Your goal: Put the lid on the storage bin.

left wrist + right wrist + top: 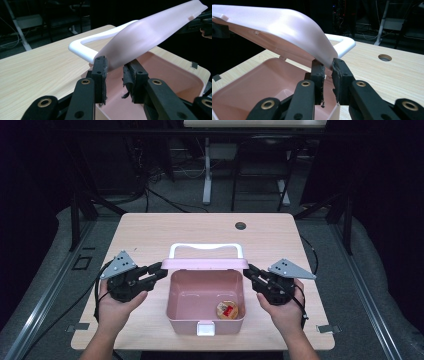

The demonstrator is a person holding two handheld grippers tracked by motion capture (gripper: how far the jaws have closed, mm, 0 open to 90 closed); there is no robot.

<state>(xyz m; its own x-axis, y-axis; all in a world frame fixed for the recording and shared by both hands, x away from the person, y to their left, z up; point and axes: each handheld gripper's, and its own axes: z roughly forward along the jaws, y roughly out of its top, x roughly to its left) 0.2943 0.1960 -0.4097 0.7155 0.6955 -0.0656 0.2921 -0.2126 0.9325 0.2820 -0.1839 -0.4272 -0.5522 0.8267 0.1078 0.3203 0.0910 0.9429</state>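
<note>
Box: a pink box (192,292) stands open on the near middle of the wooden bench (145,232), its white latch (205,327) on the near wall.
Lid: the pink lid (205,264) is raised over the far edge of the box, tilted up on its hinge side; in the left gripper view it slants up and away from the tongs.
Handle: a white handle (206,248) loops off the lid toward the far side of the bench.
Contents: a small round item with a red and yellow label (227,309) lies on the box floor, toward the near right corner.
Left tongs: the left tongs (159,270) sit at the lid's left end; the left gripper view shows the jaws set on either side of the lid's corner edge, clamped on it.
Right tongs: the right tongs (250,271) sit at the lid's right end; the right gripper view shows the jaws pinching the lid's corner.
Hands: the left hand (117,304) and the right hand (284,307) hold the grippers, one on each side of the box.
Bench: a round cable hole (240,225) lies at the far right.
</note>
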